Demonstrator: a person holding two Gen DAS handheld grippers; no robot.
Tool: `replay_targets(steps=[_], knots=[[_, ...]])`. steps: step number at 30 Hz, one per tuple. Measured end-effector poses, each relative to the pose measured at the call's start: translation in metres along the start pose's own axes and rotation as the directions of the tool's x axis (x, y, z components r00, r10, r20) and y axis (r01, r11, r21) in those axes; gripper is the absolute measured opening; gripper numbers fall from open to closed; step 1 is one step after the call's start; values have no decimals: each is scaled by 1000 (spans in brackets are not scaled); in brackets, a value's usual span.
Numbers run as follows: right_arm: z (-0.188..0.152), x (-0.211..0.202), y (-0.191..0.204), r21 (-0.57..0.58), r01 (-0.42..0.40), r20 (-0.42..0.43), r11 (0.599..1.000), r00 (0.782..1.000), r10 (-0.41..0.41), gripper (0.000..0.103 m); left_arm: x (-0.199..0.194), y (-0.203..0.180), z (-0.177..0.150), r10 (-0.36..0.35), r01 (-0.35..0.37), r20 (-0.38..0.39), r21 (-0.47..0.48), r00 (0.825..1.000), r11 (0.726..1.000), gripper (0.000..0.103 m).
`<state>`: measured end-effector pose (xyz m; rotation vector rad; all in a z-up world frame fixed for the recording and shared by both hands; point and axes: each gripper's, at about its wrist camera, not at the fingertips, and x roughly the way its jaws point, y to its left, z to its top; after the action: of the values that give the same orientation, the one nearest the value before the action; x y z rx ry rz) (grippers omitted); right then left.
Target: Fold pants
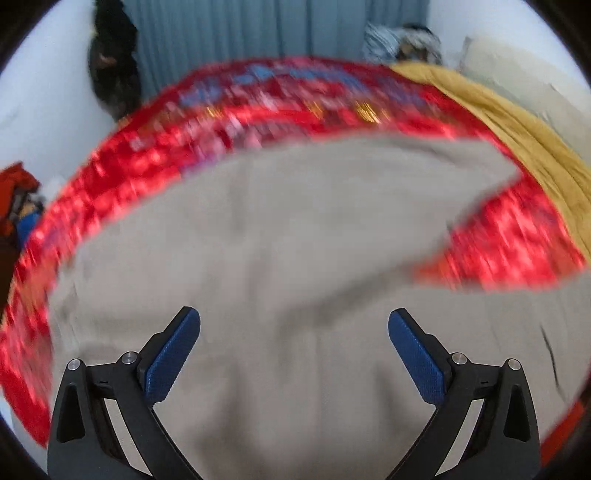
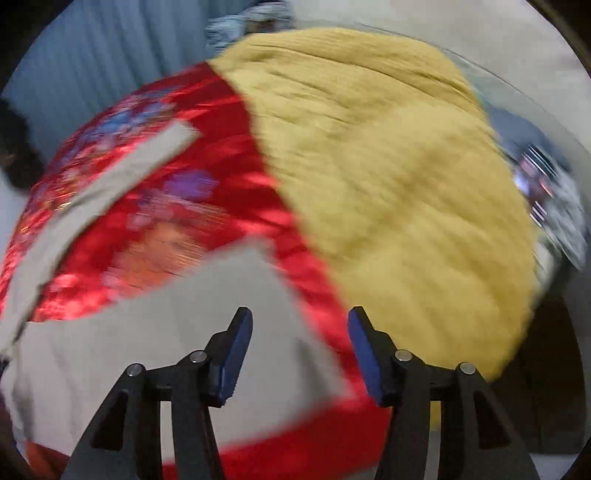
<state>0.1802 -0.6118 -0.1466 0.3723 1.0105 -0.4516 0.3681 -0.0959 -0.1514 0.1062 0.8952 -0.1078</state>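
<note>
The beige pants [image 1: 266, 258] lie spread on a red patterned bedcover [image 1: 258, 110]. Both views are motion-blurred. My left gripper [image 1: 294, 325] is wide open and empty above the broad part of the pants. In the right wrist view the pants [image 2: 147, 339] fill the lower left, with one leg [image 2: 99, 192] stretching up and left over the red cover [image 2: 221, 177]. My right gripper [image 2: 300, 325] is open and empty above the pants' right edge, where the fabric meets the red cover.
A mustard yellow blanket [image 2: 388, 177] covers the right side of the bed and also shows in the left wrist view [image 1: 517, 129]. Blue-grey curtains [image 1: 240, 33] hang behind. A dark pile [image 1: 110, 62] and red clothes [image 1: 14, 199] sit at the left.
</note>
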Motion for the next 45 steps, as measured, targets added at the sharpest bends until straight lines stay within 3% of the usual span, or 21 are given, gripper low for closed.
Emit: replay_targets(steps=[3,5,7,9,13,16,19,20,21,22,24,26,28,29,33,36,38,40,41,43,45], knots=[[40,20,92,-60,-209,-28,976,978,208,55,28,16,25,78,-76,38,-59,996,995,102],[70,36,159,-86,-363,-38,928,932,361,55,61,29,28,142,-140,11,-106,990,984,102],[95,61,218,-97,-456,-52,885,890,453,60,85,46,17,163,-169,-48,-148,985,975,102],[111,89,269,-125,-483,-59,867,875,480,61,105,62,0,147,-164,-102,-189,984,968,102],[127,157,337,-234,-485,-149,843,875,461,61,108,57,-11,154,-161,-57,-169,986,972,102],[138,203,318,-248,-441,-157,863,897,413,60,110,58,-13,151,-158,-49,-172,987,972,102],[172,240,244,-212,-277,-110,937,960,259,59,111,61,-13,153,-157,-34,-173,988,972,102],[184,250,209,-156,-204,-99,967,977,190,58,111,60,-14,154,-157,-30,-173,988,972,102],[195,253,170,-66,-150,-85,987,986,144,48,112,60,-13,154,-157,-29,-173,988,972,102],[205,250,124,71,-84,-61,994,994,88,47,113,60,-13,156,-158,-27,-173,987,972,102],[212,230,67,237,-49,13,970,999,47,49,113,60,-13,157,-158,-22,-173,987,972,102],[214,212,39,288,-195,87,938,980,177,49,113,59,-14,158,-159,-18,-173,987,972,102],[212,210,37,294,-386,85,874,922,378,49,113,59,-14,162,-162,-18,-171,987,972,102],[209,213,42,292,-428,68,855,901,428,49,113,59,-13,163,-163,-18,-170,987,972,102],[208,244,64,297,-425,-3,855,895,446,49,113,59,-14,165,-166,-19,-168,986,972,102],[212,257,67,323,-364,31,874,927,374,47,114,58,-13,168,-169,-21,-166,986,972,102],[213,263,65,358,-340,53,870,937,345,40,115,58,-13,170,-171,-21,-164,985,972,102],[215,265,71,366,-319,67,874,946,317,3,116,58,-13,172,-173,-22,-162,985,971,102],[217,259,74,346,-325,87,880,945,315,4,116,57,-13,174,-175,-22,-161,985,971,102],[222,234,97,236,-400,140,886,916,377,4,117,57,-13,178,-179,-21,-159,984,971,102],[217,196,126,46,-489,150,871,865,478,4,118,56,-13,181,-182,-22,-157,983,971,102]])
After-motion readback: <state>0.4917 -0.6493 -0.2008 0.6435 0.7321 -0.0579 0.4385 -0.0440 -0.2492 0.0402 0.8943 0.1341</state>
